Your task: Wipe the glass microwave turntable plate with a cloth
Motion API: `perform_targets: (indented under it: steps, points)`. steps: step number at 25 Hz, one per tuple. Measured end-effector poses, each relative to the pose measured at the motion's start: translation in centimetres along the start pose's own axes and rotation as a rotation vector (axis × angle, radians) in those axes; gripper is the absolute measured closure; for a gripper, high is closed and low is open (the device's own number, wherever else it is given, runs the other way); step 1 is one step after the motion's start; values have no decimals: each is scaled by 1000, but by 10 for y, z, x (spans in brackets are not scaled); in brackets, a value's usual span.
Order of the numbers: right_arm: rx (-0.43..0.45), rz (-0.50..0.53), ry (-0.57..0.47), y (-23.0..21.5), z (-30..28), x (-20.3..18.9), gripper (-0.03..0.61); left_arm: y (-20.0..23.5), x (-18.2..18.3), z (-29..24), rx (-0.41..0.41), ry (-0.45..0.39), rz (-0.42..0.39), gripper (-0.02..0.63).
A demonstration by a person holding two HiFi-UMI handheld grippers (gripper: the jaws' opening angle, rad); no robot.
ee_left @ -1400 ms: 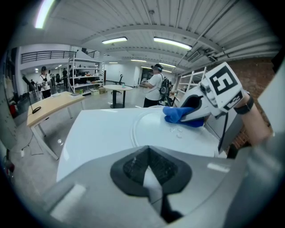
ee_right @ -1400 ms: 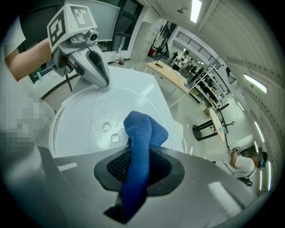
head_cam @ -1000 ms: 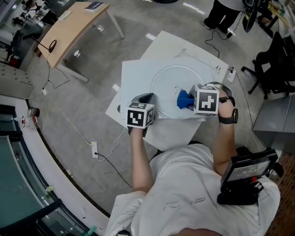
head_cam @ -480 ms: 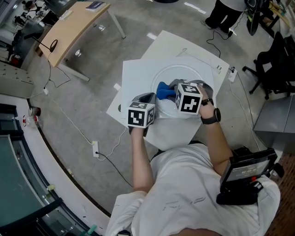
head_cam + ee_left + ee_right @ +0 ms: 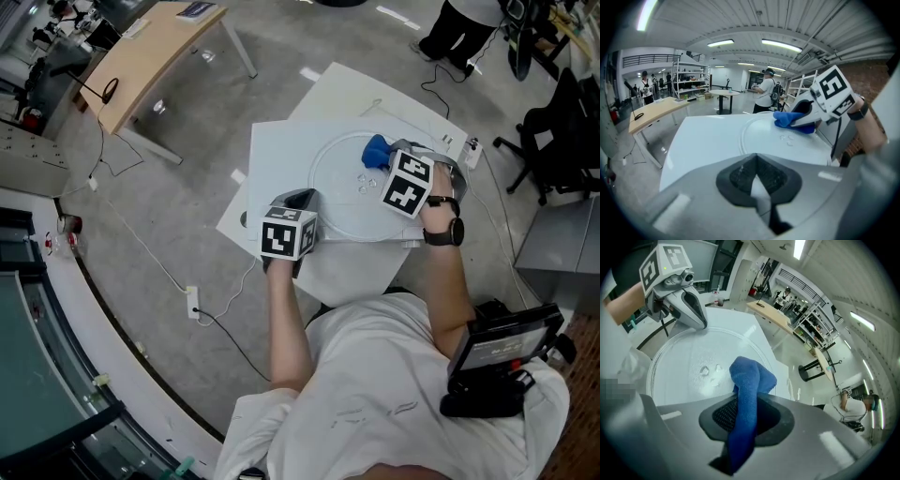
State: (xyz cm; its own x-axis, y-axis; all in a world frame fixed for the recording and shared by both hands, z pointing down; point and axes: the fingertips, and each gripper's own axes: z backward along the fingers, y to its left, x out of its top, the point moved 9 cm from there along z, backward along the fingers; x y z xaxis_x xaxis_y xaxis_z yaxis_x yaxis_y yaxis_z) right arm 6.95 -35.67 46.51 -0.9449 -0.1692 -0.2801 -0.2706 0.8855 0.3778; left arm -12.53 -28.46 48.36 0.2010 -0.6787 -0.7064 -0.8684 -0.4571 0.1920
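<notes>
Blue cloth [image 5: 375,148] tight in right hand-held gripper [image 5: 746,420] atop glass plate [image 5: 337,192]; left hand-held gripper [image 5: 300,200] tight on its rim.

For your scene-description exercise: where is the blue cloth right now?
In the head view, the blue cloth lies on the far side of the glass turntable plate, clamped in the right hand-held gripper, just beyond the water droplets.

floor: grey concrete [image 5: 178,197] | furniture: wooden desk [image 5: 150,58], black chair [image 5: 559,131] | light: ceiling strips [image 5: 781,45]
</notes>
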Motion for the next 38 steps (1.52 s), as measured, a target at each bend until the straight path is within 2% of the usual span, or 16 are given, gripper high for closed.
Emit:
perform_targets:
  steps: [5,8,10,14,16,19,21,25,28,30,32,34,38]
  points:
    - [127,-15,87,3,14,-22,505,1,0,-1,-1,2,0,612]
    - [203,43,101,13,21,-22,503,1,1,-2,6,0,-1,612]
    - [289,93,63,24,26,-18,503,2,2,-1,6,-1,-2,612]
    - [507,193,-85,53,31,-3,505,3,2,0,2,2,2,612]
    - [549,232,-139,64,30,9,505,4,2,1,2,3,3,612]
    - [539,261,-204,68,23,26,506,3,1,1,3,1,4,612]
    - [506,211,-254,62,15,34,506,3,1,1,4,1,4,612]
    - [329,30,-300,37,0,38,508,1,0,1,0,4,5,612]
    - [181,-43,-253,19,-6,30,508,-1,0,2,-7,4,6,612]
    - [114,-57,-197,9,-6,21,508,-1,0,2,-5,3,5,612]
    - [97,-60,-149,2,-4,11,508,0,0,2,-5,2,5,612]
    - [117,-60,-107,-1,1,0,508,1,0,3,-6,4,5,612]
    - [225,8,-27,7,14,-15,508,2,0,3,-7,5,4,612]
